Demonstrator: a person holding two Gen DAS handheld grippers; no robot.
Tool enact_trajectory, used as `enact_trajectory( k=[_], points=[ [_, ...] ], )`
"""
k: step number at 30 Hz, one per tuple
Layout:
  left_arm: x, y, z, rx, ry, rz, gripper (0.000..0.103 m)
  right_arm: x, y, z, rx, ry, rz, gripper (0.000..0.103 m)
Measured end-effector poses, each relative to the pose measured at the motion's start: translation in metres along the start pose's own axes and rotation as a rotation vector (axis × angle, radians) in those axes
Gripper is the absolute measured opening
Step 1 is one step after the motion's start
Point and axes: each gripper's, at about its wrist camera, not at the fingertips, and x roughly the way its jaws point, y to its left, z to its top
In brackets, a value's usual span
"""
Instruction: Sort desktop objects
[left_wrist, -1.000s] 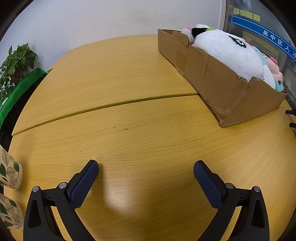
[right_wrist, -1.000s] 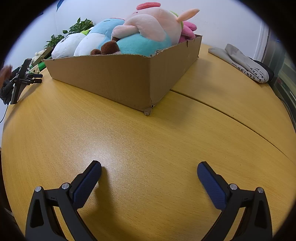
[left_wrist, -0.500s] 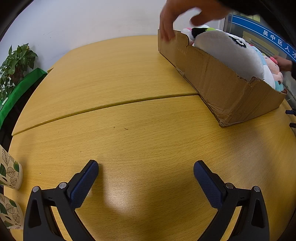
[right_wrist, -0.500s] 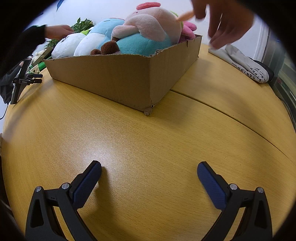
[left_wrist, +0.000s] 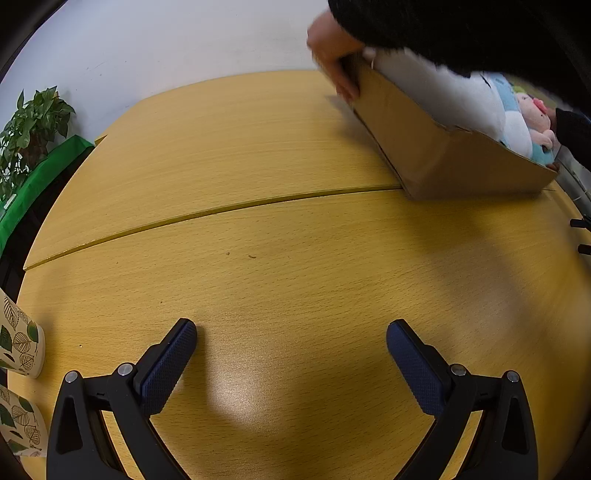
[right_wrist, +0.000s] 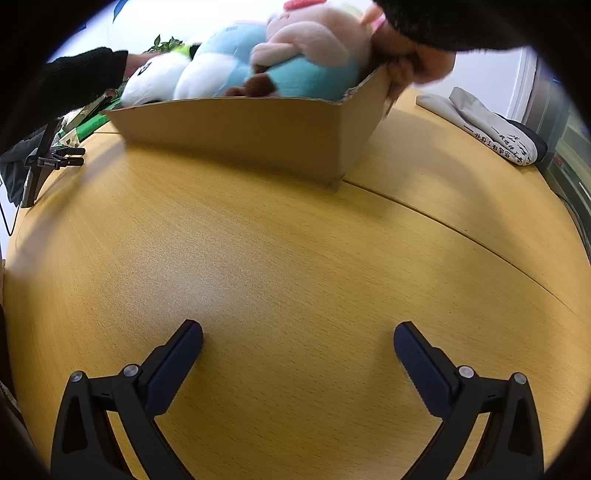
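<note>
1. Since a second ago, two bare hands have gripped the cardboard box of plush toys, tilting it off the wooden table.
2. Both grippers, left and right, lie idle on the table, jaws spread wide, empty.
3. Sorting seems not yet begun; next likely calls for toys emptied onto the table.
4. The box sits well ahead of both grippers.

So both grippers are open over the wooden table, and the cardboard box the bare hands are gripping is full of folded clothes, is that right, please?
Nearly: the cardboard box holds plush toys, not folded clothes, as the right wrist view shows. The rest stands: the left gripper and right gripper are open over the wooden table, and bare hands grip the box ends.
</note>
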Motion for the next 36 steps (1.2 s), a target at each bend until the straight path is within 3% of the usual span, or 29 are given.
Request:
enact_trajectory(
  k=[36],
  points=[
    [-0.023, -0.022, -0.020, 0.000, -0.001, 0.000, 0.103, -0.005, 0.006, -0.004, -0.001, -0.002, -0.002, 0.103]
  ],
)
